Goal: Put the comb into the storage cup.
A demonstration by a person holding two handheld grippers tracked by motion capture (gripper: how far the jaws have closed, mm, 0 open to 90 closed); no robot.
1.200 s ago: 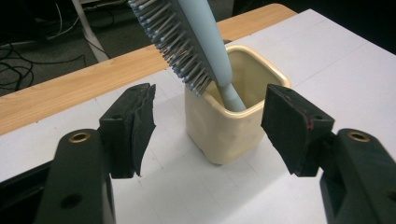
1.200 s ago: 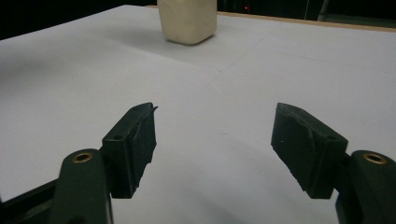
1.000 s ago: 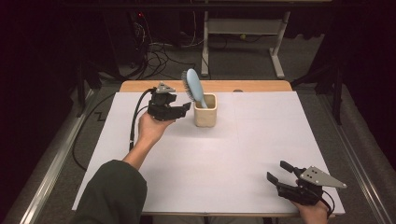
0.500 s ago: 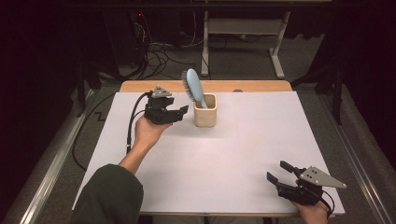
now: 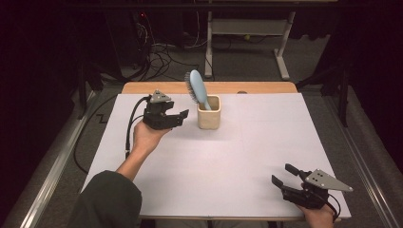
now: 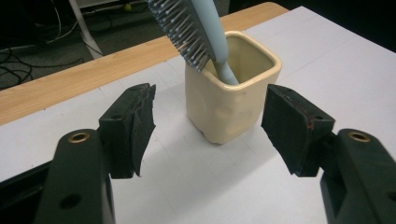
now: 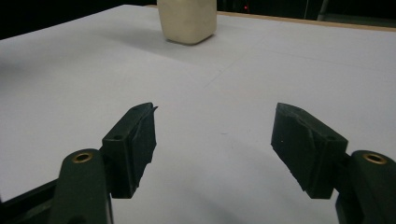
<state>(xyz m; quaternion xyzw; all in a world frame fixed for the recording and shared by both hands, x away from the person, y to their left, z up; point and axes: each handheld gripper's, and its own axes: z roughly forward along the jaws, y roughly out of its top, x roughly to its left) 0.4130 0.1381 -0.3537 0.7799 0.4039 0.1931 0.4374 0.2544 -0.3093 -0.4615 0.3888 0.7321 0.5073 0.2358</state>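
Hairbrush (image 5: 196,89) in cup (image 5: 209,118) at table's (image 5: 247,156) far middle; left gripper (image 5: 179,117) just left of cup

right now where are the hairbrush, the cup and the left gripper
hairbrush (image 5: 196,85), high view, on its blue back
cup (image 6: 229,105), left gripper view, on its front wall
left gripper (image 5: 182,116), high view, between its open fingertips

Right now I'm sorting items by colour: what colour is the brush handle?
Light blue; the brush shows best in the left gripper view.
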